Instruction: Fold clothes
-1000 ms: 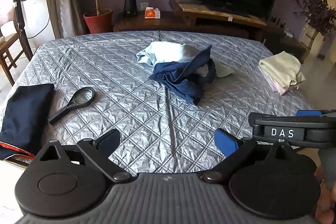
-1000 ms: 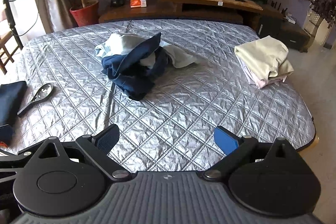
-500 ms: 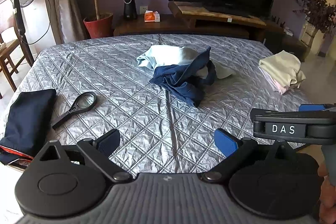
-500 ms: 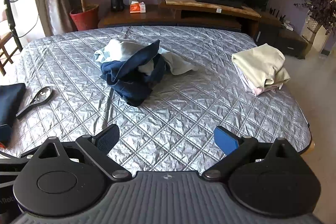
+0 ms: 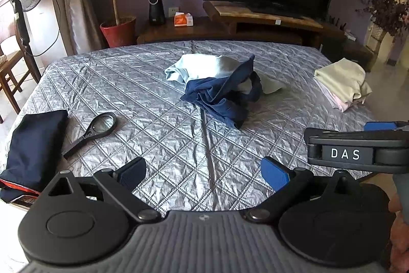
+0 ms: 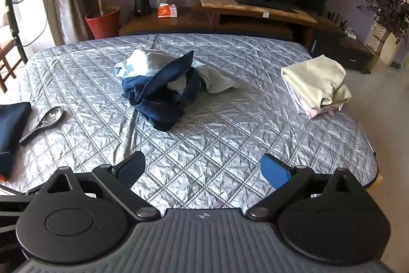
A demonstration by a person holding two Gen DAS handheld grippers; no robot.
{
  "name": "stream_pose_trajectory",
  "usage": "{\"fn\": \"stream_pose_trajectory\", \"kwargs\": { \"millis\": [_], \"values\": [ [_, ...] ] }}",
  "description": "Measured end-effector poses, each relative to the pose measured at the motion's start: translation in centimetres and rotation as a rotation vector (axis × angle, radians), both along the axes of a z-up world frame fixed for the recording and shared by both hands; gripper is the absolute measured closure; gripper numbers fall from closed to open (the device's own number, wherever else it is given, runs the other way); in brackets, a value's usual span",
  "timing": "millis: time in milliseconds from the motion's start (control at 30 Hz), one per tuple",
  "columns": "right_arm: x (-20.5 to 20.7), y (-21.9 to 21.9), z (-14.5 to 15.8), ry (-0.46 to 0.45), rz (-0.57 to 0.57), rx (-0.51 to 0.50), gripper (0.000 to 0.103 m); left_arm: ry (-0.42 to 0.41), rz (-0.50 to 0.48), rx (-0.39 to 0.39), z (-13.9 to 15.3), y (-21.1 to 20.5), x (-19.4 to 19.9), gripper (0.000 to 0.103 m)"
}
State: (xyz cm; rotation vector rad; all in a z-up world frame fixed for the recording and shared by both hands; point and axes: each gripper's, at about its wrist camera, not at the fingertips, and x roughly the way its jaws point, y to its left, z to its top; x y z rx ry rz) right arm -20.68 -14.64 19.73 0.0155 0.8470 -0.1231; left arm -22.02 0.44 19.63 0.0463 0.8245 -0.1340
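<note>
**Clothes heaped mid-table, both grippers spread and empty**

Clothes [image 5: 219, 83] lie in a crumpled heap near the middle of the table [image 5: 143, 99]: a dark blue garment [image 6: 161, 94] bunched in soft folds over a pale blue one [image 6: 133, 65] whose end trails out to the right. The table wears a shiny silver quilted cover, stitched in diamonds and finely wrinkled. At its right edge sits a neat folded stack [image 6: 314, 83], cream on top, pink beneath. At the left edge lies a flat folded navy piece [image 5: 33, 147], with a round black-framed magnifying glass [image 5: 94, 129] just beside it.

The left gripper [image 5: 204, 172] hovers over the near edge, blue-padded fingers [image 5: 274, 173] wide apart, holding nothing. The right gripper [image 6: 203, 170] is likewise spread and empty, and shows side-on at the right of the left view.

Compared with a second ago, both views sit slightly higher and farther back; the clothes have not moved.
</note>
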Motion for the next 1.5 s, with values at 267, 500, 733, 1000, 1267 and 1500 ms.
{"fn": "stream_pose_trajectory", "kwargs": {
  "millis": [267, 500, 733, 1000, 1267, 1500],
  "values": [
    [0.0, 0.2, 0.1, -0.009, 0.005, -0.01, 0.004, 0.001, -0.011, 0.002, 0.0, -0.2, 0.1, 0.008],
    [0.0, 0.0, 0.0, -0.01, -0.002, -0.007, 0.004, 0.003, -0.014, 0.002, -0.1, -0.2, 0.2, 0.008],
    [0.1, -0.1, -0.3, -0.017, 0.001, 0.004, 0.004, 0.008, -0.011, -0.002, -0.4, 0.0, 0.5, 0.007],
    [0.2, -1.0, 0.2, -0.121, 0.017, 0.028, 0.004, -0.024, -0.026, 0.019, -0.9, 1.7, 1.7, 0.005],
    [3.3, -3.3, -2.2, -0.192, 0.083, 0.072, 0.017, -0.021, -0.007, 0.023, -3.2, 4.7, 5.4, 0.008],
    [8.7, -4.3, -4.4, -0.215, 0.125, 0.056, 0.019, 0.05, 0.055, -0.054, -6.7, 8.0, 8.7, 0.007]
  ]
}}
